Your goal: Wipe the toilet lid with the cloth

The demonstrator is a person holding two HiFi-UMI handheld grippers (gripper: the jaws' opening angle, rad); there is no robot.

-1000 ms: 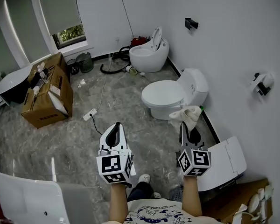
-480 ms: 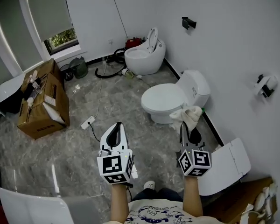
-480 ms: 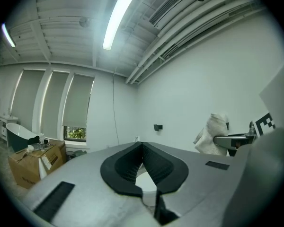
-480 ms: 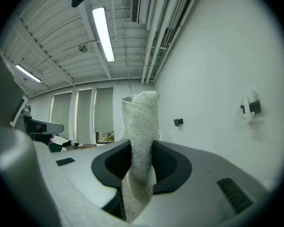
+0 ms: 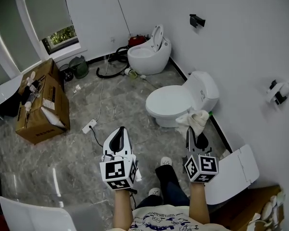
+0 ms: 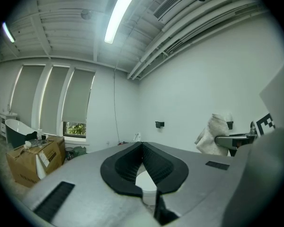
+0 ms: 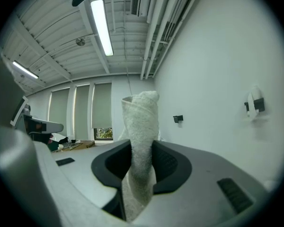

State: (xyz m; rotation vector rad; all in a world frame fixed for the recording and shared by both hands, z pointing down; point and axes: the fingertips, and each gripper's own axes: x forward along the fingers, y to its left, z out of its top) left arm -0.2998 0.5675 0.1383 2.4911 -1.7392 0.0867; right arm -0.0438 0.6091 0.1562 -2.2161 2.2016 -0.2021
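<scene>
Marble floor (image 5: 72,148), white walls, toilet lid (image 5: 168,99) down; right gripper (image 5: 189,130) clamped on bunched white cloth (image 5: 195,119), left gripper (image 5: 119,129) pinched closed, holding nothing.

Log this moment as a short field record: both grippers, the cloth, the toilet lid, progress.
left gripper: shut, nothing between its jaws
right gripper: shut on the cloth
cloth: white, bunched, sticking out past the jaws, held in the air
toilet lid: down, on the floor-standing toilet ahead of the right gripper
progress: wiping not yet begun; cloth not on the lid
</scene>
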